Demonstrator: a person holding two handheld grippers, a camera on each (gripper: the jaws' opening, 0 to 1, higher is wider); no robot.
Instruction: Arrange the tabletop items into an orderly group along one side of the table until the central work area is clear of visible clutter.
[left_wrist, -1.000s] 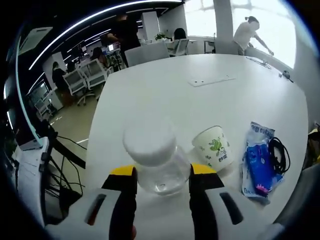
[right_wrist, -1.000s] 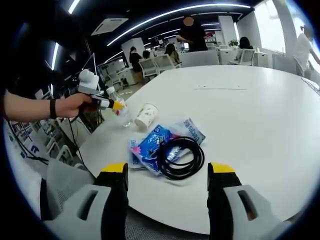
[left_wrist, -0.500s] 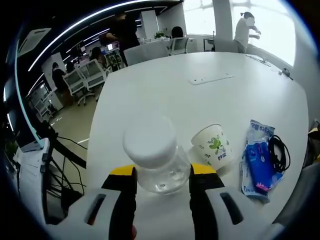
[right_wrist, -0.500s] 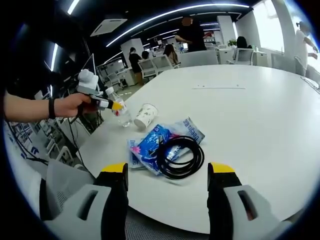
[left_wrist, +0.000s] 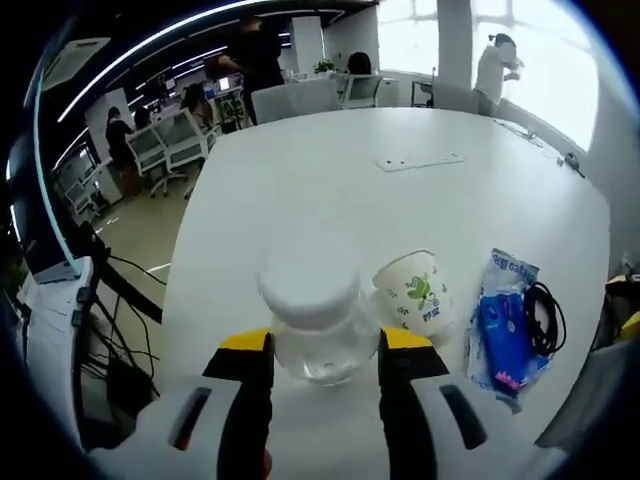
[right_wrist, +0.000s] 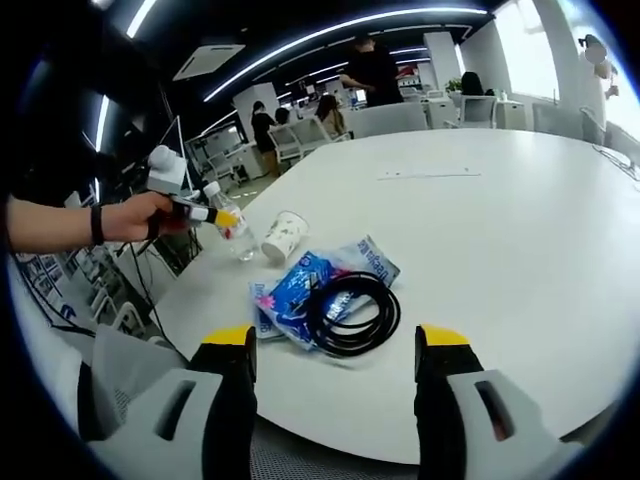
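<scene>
Holding the bottle (left_wrist: 312, 325), your left gripper (left_wrist: 325, 350) has nudged it closer to the cup (left_wrist: 415, 298); your right gripper (right_wrist: 335, 345) stays open, empty.

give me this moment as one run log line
left claw: shut on clear bottle | right claw: open, hovering near black cable on blue packet | paper cup: beside bottle

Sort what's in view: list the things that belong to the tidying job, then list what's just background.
Job items:
clear bottle, between the left gripper's jaws
paper cup
blue packet
black cable coil
right gripper, open, holding nothing

Just background:
white table
flat cover plate in the tabletop
office chairs
</scene>
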